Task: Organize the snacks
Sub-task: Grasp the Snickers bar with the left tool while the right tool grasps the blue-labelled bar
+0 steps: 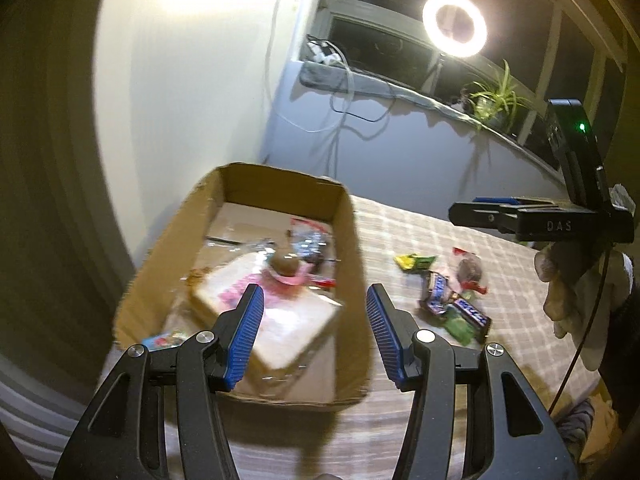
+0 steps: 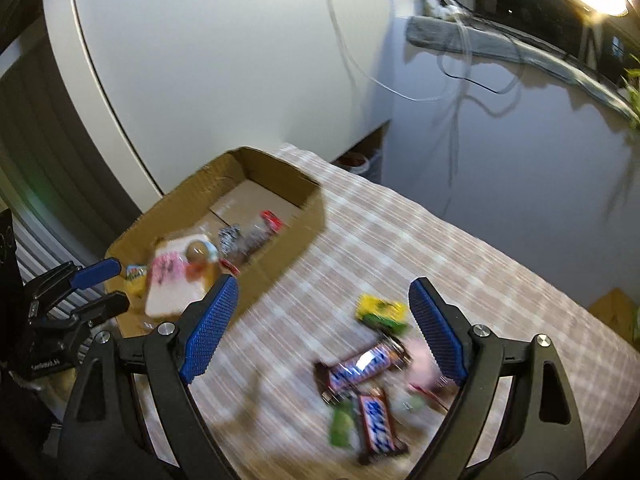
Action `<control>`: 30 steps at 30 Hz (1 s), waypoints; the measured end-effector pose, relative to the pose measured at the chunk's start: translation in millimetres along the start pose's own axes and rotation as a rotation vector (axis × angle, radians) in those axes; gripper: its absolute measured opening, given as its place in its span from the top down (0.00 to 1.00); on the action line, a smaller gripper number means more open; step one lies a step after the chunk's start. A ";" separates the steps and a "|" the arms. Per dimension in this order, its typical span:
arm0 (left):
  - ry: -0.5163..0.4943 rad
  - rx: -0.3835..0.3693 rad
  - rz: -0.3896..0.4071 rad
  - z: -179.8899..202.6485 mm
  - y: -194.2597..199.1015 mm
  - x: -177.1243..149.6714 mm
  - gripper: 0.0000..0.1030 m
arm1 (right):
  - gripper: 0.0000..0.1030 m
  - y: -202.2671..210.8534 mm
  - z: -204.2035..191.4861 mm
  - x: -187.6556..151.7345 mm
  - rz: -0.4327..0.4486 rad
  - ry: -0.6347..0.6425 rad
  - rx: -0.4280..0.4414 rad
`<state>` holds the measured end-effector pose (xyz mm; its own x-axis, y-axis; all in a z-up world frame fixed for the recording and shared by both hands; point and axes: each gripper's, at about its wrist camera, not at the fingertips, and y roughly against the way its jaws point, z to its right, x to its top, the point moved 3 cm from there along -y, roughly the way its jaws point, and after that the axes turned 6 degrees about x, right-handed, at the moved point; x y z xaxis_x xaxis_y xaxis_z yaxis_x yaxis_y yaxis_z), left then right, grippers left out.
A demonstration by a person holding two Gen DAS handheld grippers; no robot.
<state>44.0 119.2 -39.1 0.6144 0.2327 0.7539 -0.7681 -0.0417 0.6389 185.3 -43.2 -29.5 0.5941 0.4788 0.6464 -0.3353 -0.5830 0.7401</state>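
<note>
The desk (image 2: 460, 248), covered with a checked cloth, carries everything involved, and it stands against a pale wall under a ring light (image 1: 455, 24) on the sill. That light appears to be there to illuminate the work.

The cardboard box (image 1: 352, 248) sits open-topped at the left end of the desk, evidently serving as the collecting bin. It already holds a flat white packet with pink print (image 1: 276, 320), a round brown sweet (image 1: 283, 265) resting on top of that packet, a clear-wrapped item (image 1: 310, 244) behind it, and a small colourful piece (image 1: 162, 339) in the near corner.

The loose snacks lie on the cloth to the right of the box, well apart from it: two Snickers bars (image 2: 364, 368) touching at their ends, a yellow-green packet (image 2: 382, 310), a green packet (image 2: 342, 426), and a pink wrapped item (image 2: 420, 364) partly behind a finger of the right tool. These are, in my judgement, the pieces left to move.

The left gripper (image 1: 315, 334) hangs over the box's near right edge, jaws spread apart and holding nothing. This is consistent with a release position over the bin.

The right gripper (image 2: 322, 328) hangs above the loose pile, jaws wide and empty, framing the bars. Both views are motion-blurred, so finer labels cannot be read.
</note>
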 end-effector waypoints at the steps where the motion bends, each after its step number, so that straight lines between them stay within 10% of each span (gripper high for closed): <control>1: -0.005 -0.006 -0.001 4.4 -0.3 -0.3 0.49 | 0.13 3.9 4.7 -4.3 -0.001 -0.008 -0.006; 13: -0.084 -0.096 -0.043 66.6 -21.6 -3.6 0.49 | 0.14 39.0 46.9 -64.6 -0.016 -0.064 -0.013; 21: -0.106 -0.157 -0.106 96.6 -49.1 -6.0 0.62 | 0.47 27.5 52.5 -91.2 -0.061 -0.066 0.021; 30: -0.135 -0.172 -0.173 122.5 -84.9 -11.2 0.69 | 0.62 4.9 49.1 -102.7 -0.099 -0.057 0.063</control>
<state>124.4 1.1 -83.0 0.7487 0.0902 0.6568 -0.6620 0.1555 0.7332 158.5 -127.5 -101.4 0.6631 0.4988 0.5581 -0.2279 -0.5757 0.7853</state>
